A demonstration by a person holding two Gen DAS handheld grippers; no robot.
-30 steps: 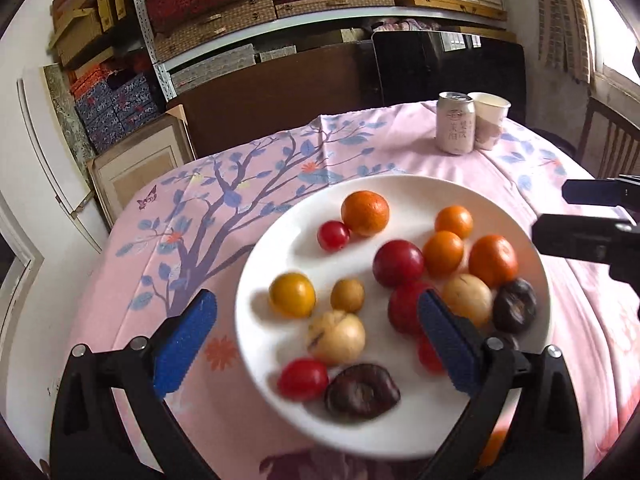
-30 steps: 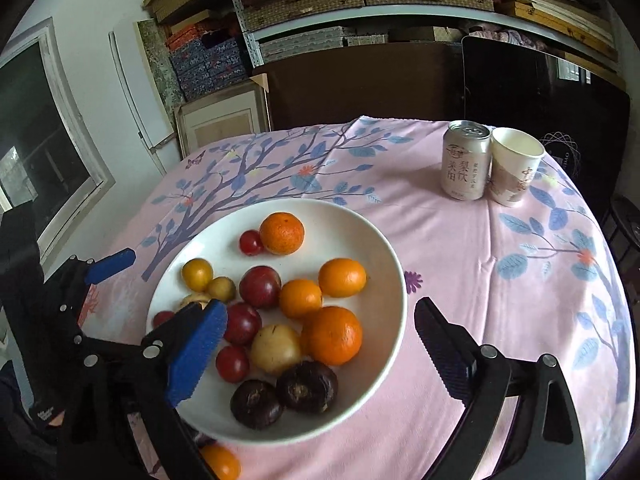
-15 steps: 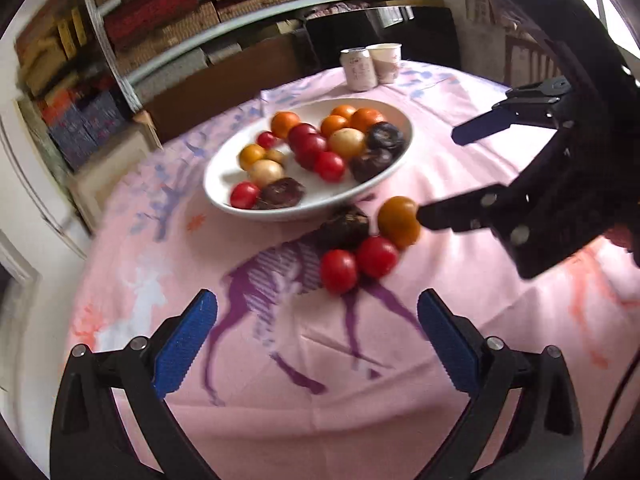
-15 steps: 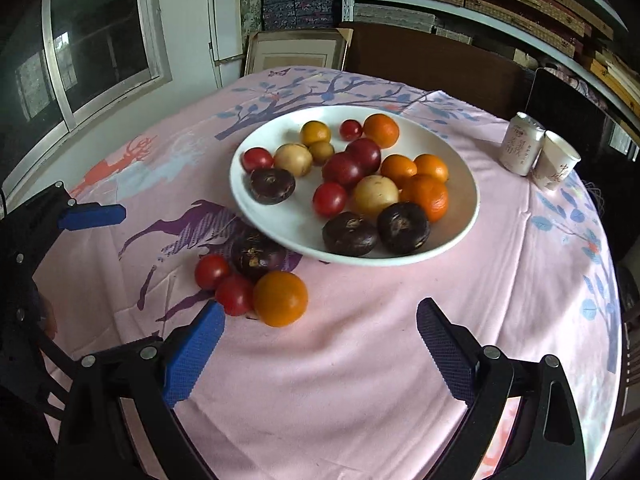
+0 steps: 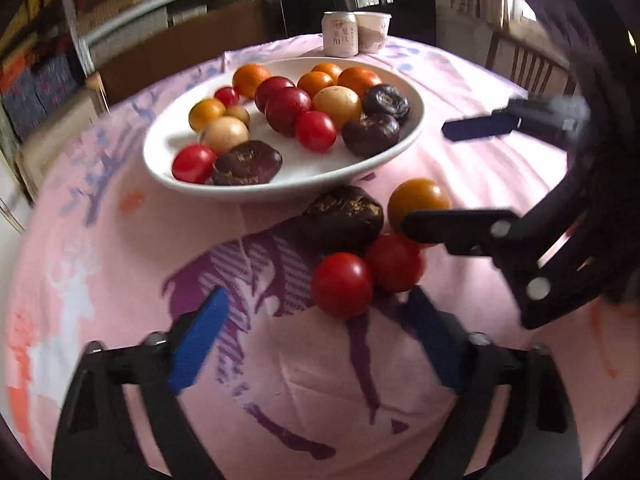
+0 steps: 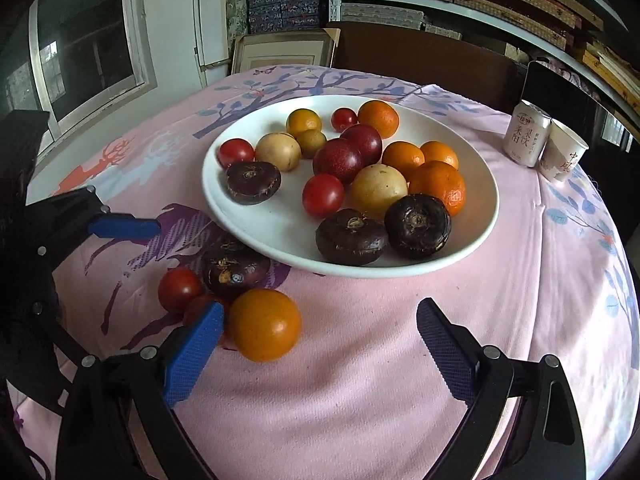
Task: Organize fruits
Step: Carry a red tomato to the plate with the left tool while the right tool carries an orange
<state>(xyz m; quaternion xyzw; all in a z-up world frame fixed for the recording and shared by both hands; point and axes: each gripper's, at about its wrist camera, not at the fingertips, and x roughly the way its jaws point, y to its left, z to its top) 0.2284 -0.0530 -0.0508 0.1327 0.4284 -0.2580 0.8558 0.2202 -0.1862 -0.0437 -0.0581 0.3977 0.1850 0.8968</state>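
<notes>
A white plate (image 6: 486,216) of glossy round fruits sits mid-table; just beside its near rim lie four loose fruits: one orange fruit (image 6: 265,325), one dark water chestnut (image 6: 234,266), two red tomatoes (image 5: 342,290). Both the left gripper (image 5: 316,336) and right gripper (image 6: 320,340) are spread wide, holding nothing. Surface: pink printed tablecloth (image 6: 360,400), with one can (image 6: 526,135) and one paper cup (image 6: 562,157) touching; shelves behind.

Four fruits (image 6: 240,292) before plate (image 6: 460,256)

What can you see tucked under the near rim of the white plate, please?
A dark brown fruit sits partly beneath the white plate rim, on the tablecloth. How far under it reaches, and anything behind it, is hidden.
</notes>
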